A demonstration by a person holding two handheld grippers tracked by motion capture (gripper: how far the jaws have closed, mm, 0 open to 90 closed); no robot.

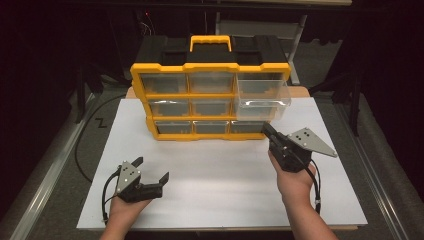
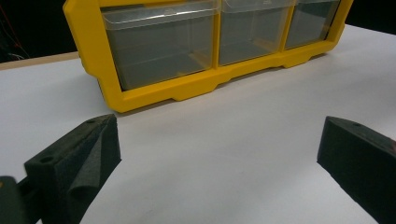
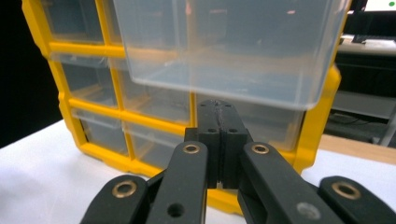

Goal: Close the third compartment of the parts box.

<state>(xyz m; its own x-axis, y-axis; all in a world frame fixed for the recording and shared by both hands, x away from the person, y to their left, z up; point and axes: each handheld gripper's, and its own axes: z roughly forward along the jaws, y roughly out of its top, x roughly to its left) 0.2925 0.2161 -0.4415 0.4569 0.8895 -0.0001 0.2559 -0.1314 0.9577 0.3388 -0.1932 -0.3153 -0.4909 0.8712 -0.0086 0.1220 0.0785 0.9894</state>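
One drawer [image 1: 263, 96] of the yellow organizer [image 1: 210, 100] stands pulled out, the clear one at the top right, while the other eight sit flush in their slots. We have the right claw [image 1: 266, 129] just below and in front of that drawer, its jaws pressed together with nothing between them; in the right gripper view the closed tips [image 3: 219, 119] point up at the drawer's [image 3: 229, 46] underside, close beneath its front edge without clearly touching it. Our left claw [image 1: 151, 169] rests low on the white tabletop [image 1: 210, 190], well apart from the organizer, jaws spread wide and empty, looking at the bottom row [image 2: 210, 42].

We judge that the step in hand is dealing with this open drawer, most likely pushing it home, or else drawing it fully out. For a push, the shut tips should rise to the drawer's front face and press straight back, squarely, so it slides without tilting. Our left hand may need to steady the frame, since the light case could skid on the smooth board.
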